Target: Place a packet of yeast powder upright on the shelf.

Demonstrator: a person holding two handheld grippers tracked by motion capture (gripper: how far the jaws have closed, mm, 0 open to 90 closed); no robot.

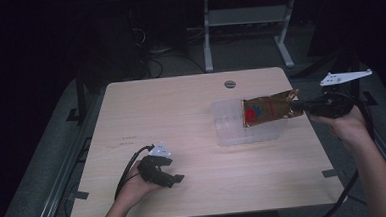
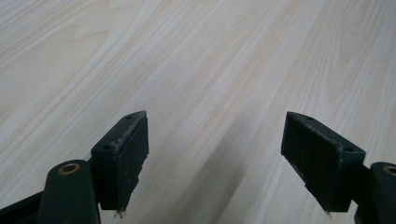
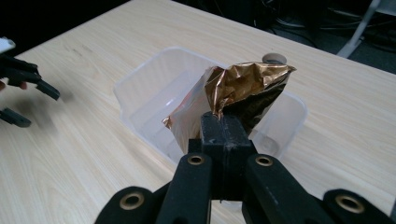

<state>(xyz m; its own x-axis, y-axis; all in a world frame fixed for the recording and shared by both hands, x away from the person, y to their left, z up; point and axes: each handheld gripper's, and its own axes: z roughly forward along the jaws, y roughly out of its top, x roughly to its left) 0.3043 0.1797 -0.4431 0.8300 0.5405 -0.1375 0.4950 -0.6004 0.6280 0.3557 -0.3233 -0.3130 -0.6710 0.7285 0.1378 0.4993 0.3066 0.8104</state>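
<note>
Left forearm: enters at the bottom edge of the high view, closest to the camera, reaching up onto the wooden table (image 1: 191, 103).
Left gripper (image 1: 172, 179): rests low over the table, well to the left of the clear plastic tub (image 1: 227, 121) and nearer the person. Its jaws stand wide apart with nothing between them; the left gripper view shows bare wood grain in the gap.
Clear plastic tub: sits on the right half of the table, open side up, a little nearer the person than the round grey grommet (image 1: 230, 84).
Gold foil pouch (image 1: 268, 109): hangs over the tub's right part, clear of the table. Its long axis runs left to right across the tub; the crumpled pinched end points right, the free end with a red mark points left.
Right gripper (image 1: 301, 104): held just right of the tub, above the table's right edge. Its jaws are closed tight on the pouch's crumpled end, as the right gripper view (image 3: 224, 128) shows.
Right hand (image 1: 349, 125): grips the tool beyond the tub.
</note>
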